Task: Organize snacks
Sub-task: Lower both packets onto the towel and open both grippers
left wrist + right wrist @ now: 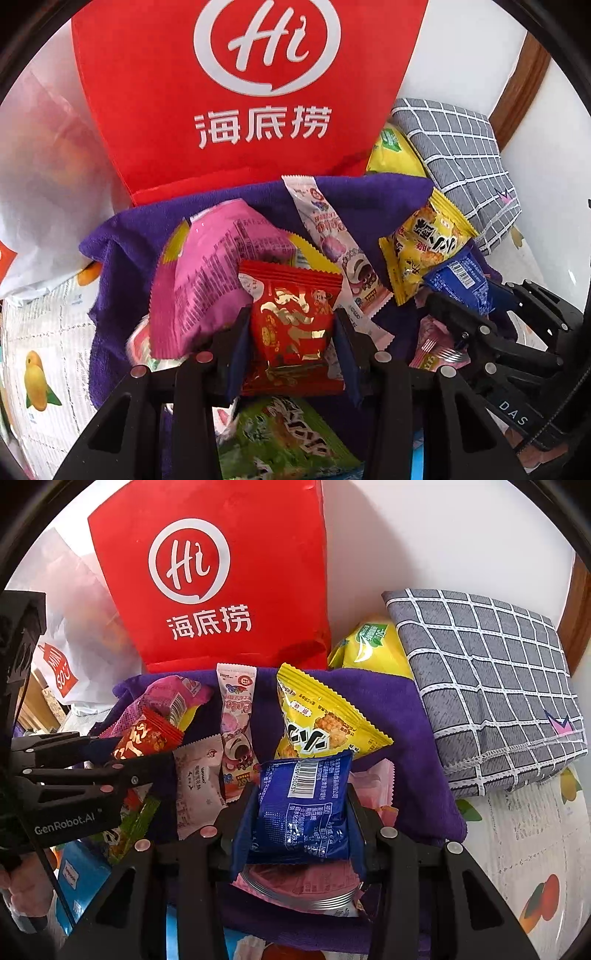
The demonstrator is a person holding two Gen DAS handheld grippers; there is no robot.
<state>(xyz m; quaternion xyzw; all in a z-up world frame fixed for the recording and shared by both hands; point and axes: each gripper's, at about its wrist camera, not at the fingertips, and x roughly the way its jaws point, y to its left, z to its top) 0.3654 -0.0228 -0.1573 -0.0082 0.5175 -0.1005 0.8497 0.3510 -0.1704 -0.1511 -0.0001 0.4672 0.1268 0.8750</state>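
Note:
Several snack packets lie heaped on a purple towel (pixel 110 258) (pixel 406 746). My left gripper (pixel 291 317) is shut on a red and gold snack packet (pixel 291 343), its pads pressing both sides, just above the heap. The right wrist view shows that packet (pixel 147 738) in the left gripper (pixel 122 757) at the left. My right gripper (pixel 303 797) is shut on a blue packet (pixel 306 812) with a barcode, over a pink packet (pixel 295 886). A big pink packet (pixel 207 269), a yellow packet (pixel 321 716) and a long pink strip packet (pixel 236 716) lie beyond.
A red paper bag (pixel 221 572) with a white logo stands behind the towel against the white wall. A grey checked cushion (pixel 487 686) and a yellow-green bag (pixel 369 646) sit at the right. A white plastic bag (pixel 74 627) is at the left. A green packet (pixel 284 435) lies below the left gripper.

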